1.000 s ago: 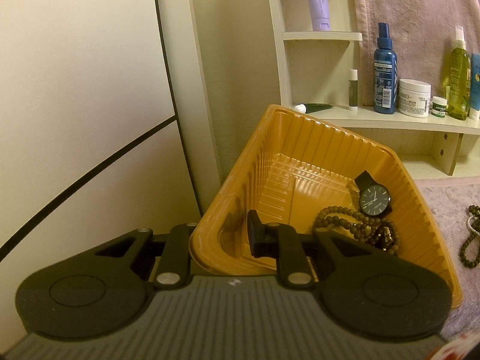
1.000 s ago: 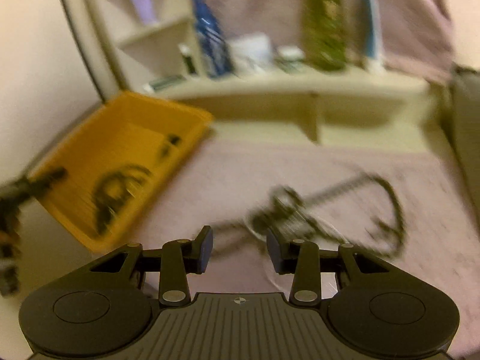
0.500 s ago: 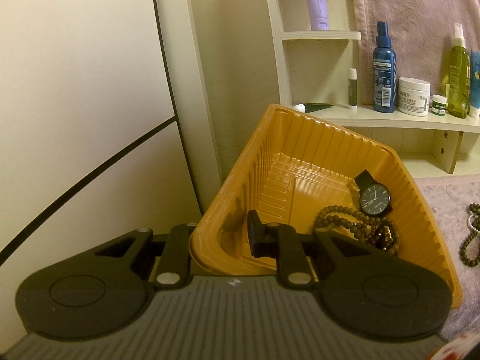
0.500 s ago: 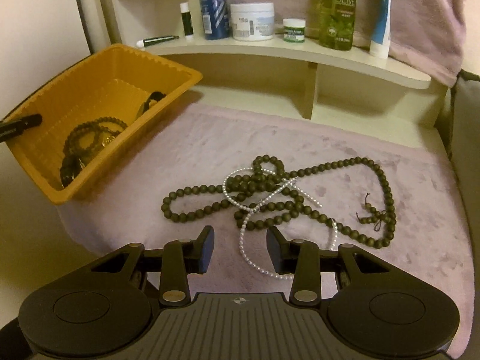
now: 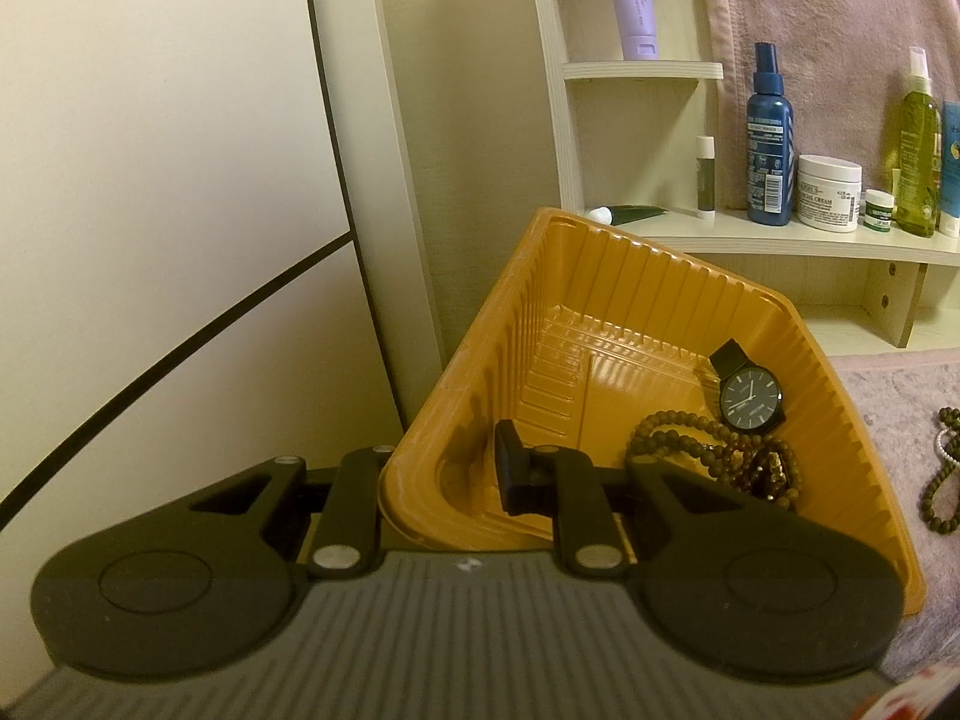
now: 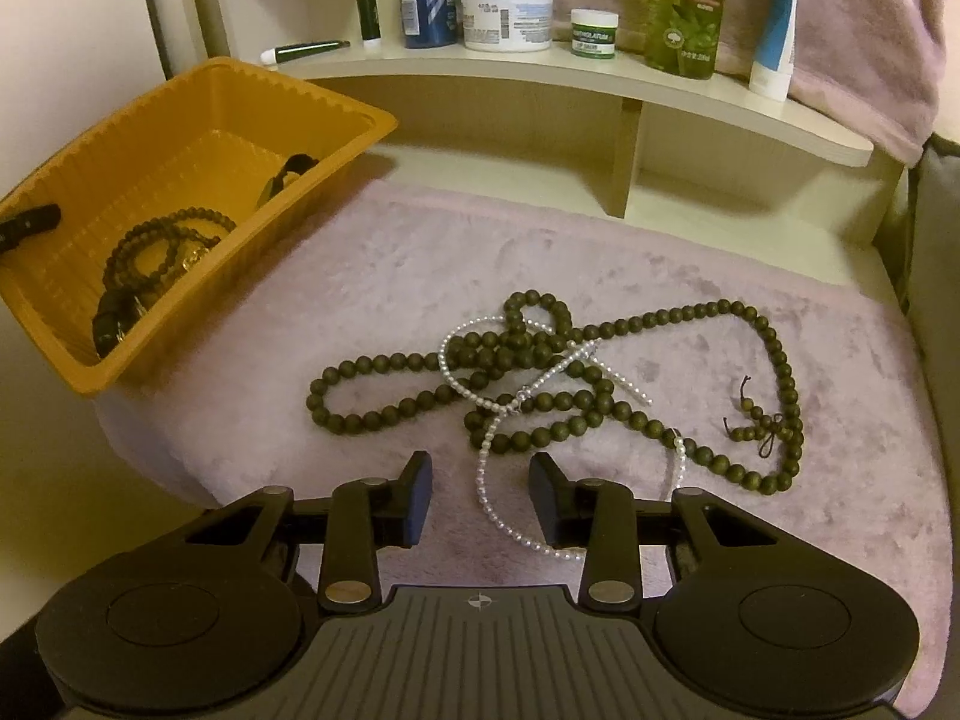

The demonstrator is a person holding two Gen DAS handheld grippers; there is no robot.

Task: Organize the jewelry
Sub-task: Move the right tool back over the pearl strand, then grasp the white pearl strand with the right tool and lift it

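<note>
On my left wrist view, the left gripper (image 5: 444, 468) is clamped on the near wall of the orange tray (image 5: 600, 276): one finger sits inside the tray, the other outside, jaws nearly closed with the thin plastic rim pinched between them. The tray is tipped up on that grip. Inside it, toward the lower right corner, I see a black watch (image 5: 750, 402) and a coil of brown bead bracelets (image 5: 720, 456). At the far right edge, a bit of dark beads lies on the pink cloth (image 5: 900, 384).

On my right wrist view, the right gripper (image 6: 480, 492) hangs just above the cloth with its jaws partly apart; they have just been closing a little. A strand of the white pearl necklace (image 6: 492, 480) runs between the fingers, but the pads do not press on it. The pearl necklace is tangled with the long dark green bead necklace (image 6: 540, 360), spread on the cloth to the right of the tray.
</note>
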